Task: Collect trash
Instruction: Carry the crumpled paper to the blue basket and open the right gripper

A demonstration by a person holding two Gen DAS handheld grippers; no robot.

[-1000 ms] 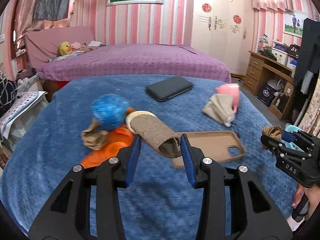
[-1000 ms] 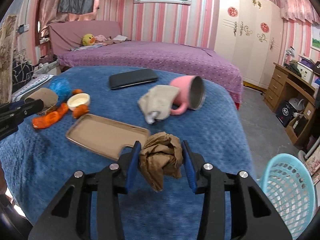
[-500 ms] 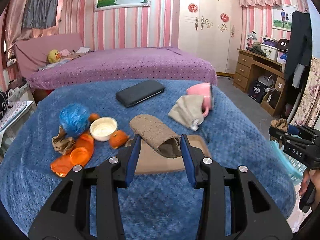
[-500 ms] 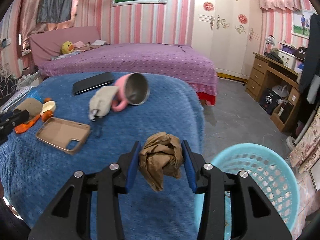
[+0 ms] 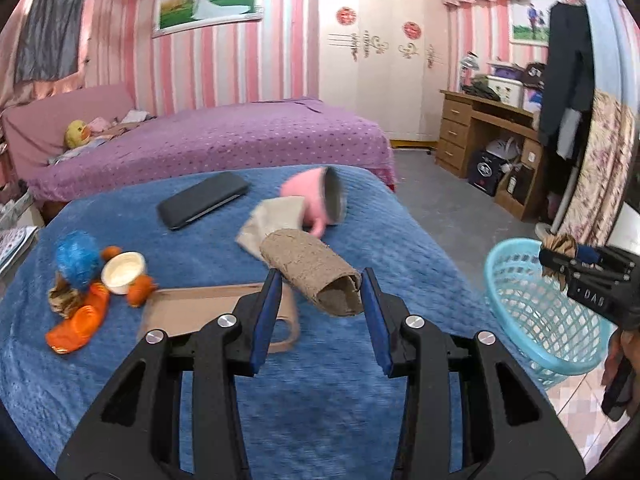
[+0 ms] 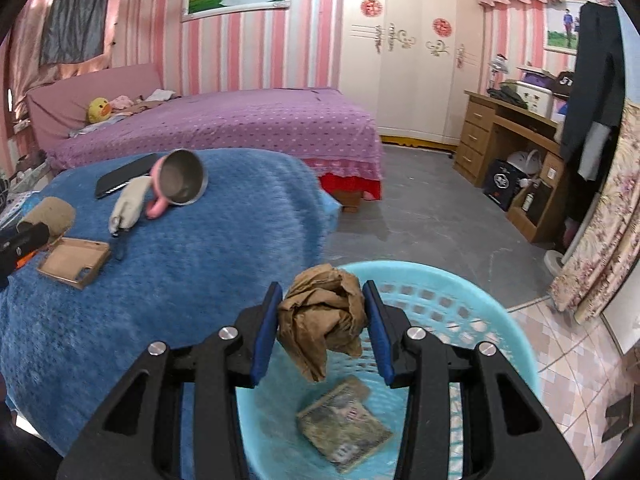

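**Now over the bin, both loads in hand**

Leftward first: left gripper (image 5: 320, 308) clamped on a brown cardboard tube (image 5: 310, 276), swung off the orange scraps (image 5: 76, 320) on the blue blanket (image 5: 320, 400) toward the blue basket (image 5: 532, 320), now in view right of the fingers. Rightward: right gripper (image 6: 322, 324) clamped on crumpled brown paper (image 6: 322, 320), carried from above the blanket to above the basket (image 6: 496, 328), a flat packet (image 6: 344, 424) below the fingers. Likely next: release.
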